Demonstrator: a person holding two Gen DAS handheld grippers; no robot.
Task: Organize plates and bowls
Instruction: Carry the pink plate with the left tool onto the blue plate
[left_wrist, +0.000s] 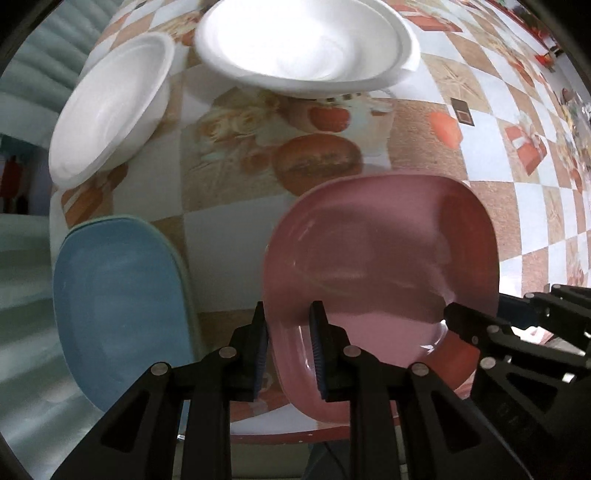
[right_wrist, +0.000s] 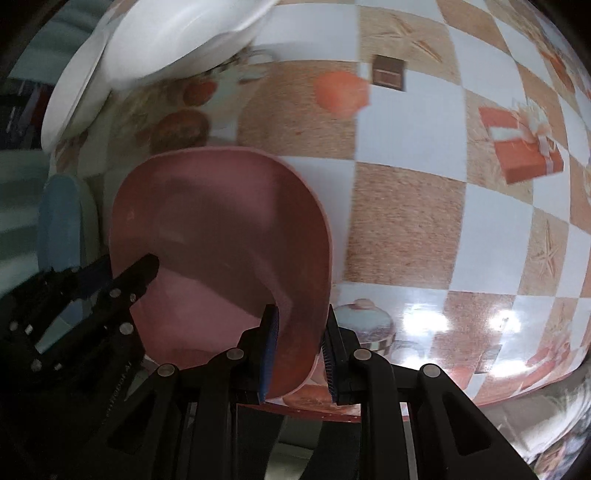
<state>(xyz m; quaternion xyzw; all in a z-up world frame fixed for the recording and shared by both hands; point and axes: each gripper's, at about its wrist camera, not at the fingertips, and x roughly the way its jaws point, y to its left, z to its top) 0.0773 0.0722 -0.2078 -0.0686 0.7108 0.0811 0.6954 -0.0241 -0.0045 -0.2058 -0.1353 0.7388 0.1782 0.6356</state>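
Observation:
A pink square plate (left_wrist: 376, 258) hangs over the patterned table, held between both grippers. My left gripper (left_wrist: 289, 310) is shut on its left rim. My right gripper (right_wrist: 301, 310) is shut on the opposite rim of the pink plate (right_wrist: 221, 229). Each gripper also shows in the other's view: the right gripper (left_wrist: 465, 321) at the plate's far side, the left gripper (right_wrist: 144, 269) at the left. To the left lies a blue plate (left_wrist: 122, 302), stacked on a pale green one. Two white bowls (left_wrist: 110, 107) (left_wrist: 303, 40) stand further back.
The table (left_wrist: 417, 122) wears a checked cloth with printed food and gift pictures. Its red front edge (left_wrist: 295, 435) runs just below the grippers. The blue plate (right_wrist: 59, 229) and the white bowls (right_wrist: 177, 37) lie left and back-left of the pink plate.

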